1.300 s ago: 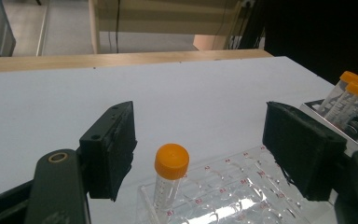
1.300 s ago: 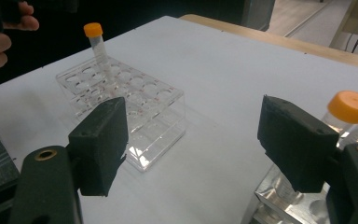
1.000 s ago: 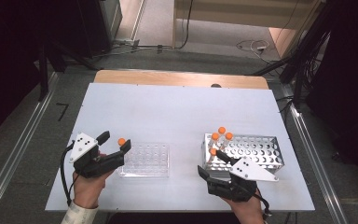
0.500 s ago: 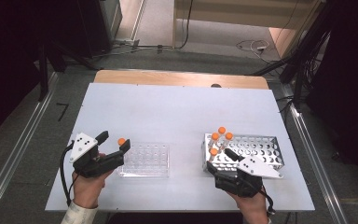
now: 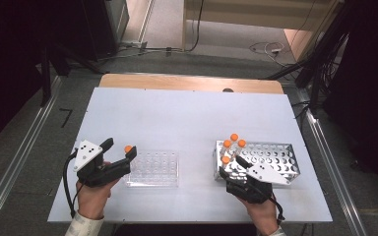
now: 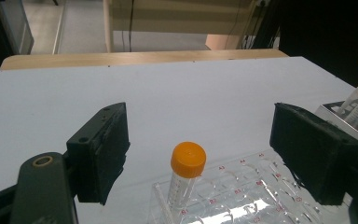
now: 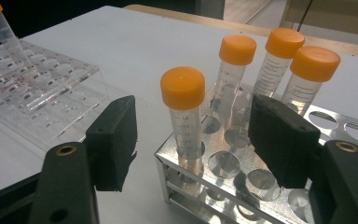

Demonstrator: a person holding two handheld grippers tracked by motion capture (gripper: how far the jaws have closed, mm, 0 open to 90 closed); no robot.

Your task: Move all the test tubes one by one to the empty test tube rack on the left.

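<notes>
A clear plastic rack (image 5: 152, 168) lies at the front left, with one orange-capped tube (image 5: 128, 148) upright in its left corner. My left gripper (image 5: 121, 147) is open; its jaws stand wide on either side of that tube (image 6: 188, 161) without touching it. A metal rack (image 5: 270, 156) at the front right holds several orange-capped tubes at its left end. My right gripper (image 5: 230, 166) is open at the rack's near left corner. Its jaws flank the nearest tube (image 7: 182, 88), with gaps on both sides. The left gripper (image 6: 200, 149) and right gripper (image 7: 196, 135) hold nothing.
The white table top (image 5: 187, 118) stretches bare behind both racks to a wooden strip (image 5: 187, 82) at the far edge. Most holes of the metal rack (image 7: 242, 172) and of the clear rack (image 7: 37, 88) are unfilled. Cables lie on the floor beyond the table.
My right gripper has shifted slightly at the metal rack's near left corner. The left gripper and all the tubes stay where they were.
</notes>
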